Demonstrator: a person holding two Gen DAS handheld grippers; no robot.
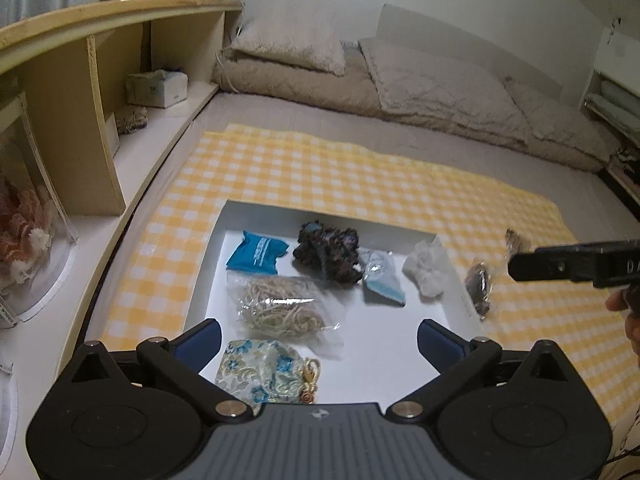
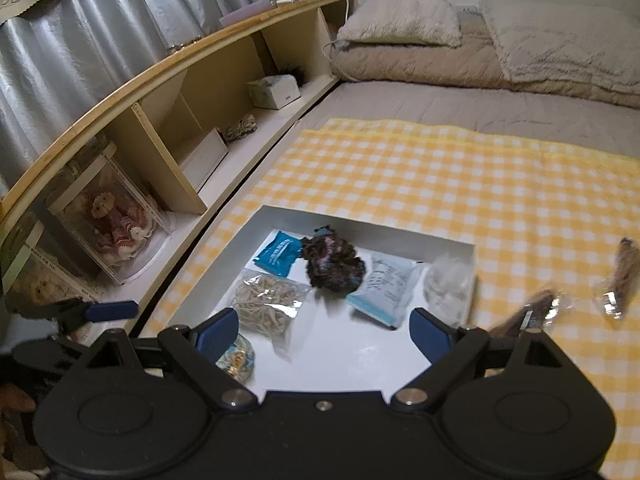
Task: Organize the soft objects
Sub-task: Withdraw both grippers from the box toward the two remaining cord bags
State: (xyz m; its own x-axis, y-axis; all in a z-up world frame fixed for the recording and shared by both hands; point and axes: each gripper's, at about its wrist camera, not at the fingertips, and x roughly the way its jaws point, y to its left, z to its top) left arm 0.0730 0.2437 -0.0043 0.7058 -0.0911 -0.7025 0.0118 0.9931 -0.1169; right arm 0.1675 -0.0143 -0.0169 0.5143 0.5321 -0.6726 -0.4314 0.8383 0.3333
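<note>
The left tongs (image 1: 318,340) angle steeply down over the near edge of the white tray (image 1: 208,256), blue pads spread wide with nothing between them; directly beneath lies the floral brocade pouch (image 1: 264,372) at the tray's near left corner. The right tongs (image 2: 324,334) tilt down at a similar pitch over the tray's near edge, also wide apart and empty; in the left wrist view they reach in from the right edge of the frame (image 1: 560,266), with fingers (image 1: 618,302) of the person's hand behind them. Just beyond the pouch rests a clear bag of pale cord (image 1: 276,308), and farther in, along the tray's far wall, sit a teal packet (image 1: 256,256), a dark knitted bundle (image 1: 328,254), a light blue packet (image 1: 380,282) and a white crumpled bag (image 1: 428,272) at the right wall. Outside the tray, on the yellow checked cloth (image 1: 360,176) toward the bed's right side, lie two brown wrapped items (image 2: 536,312) (image 2: 624,280), well apart from each other. Beyond the cloth, beige pillows (image 1: 292,44) and folded bedding lie at the far end of the bed, with a wooden shelf (image 1: 72,92) along the left edge.
</note>
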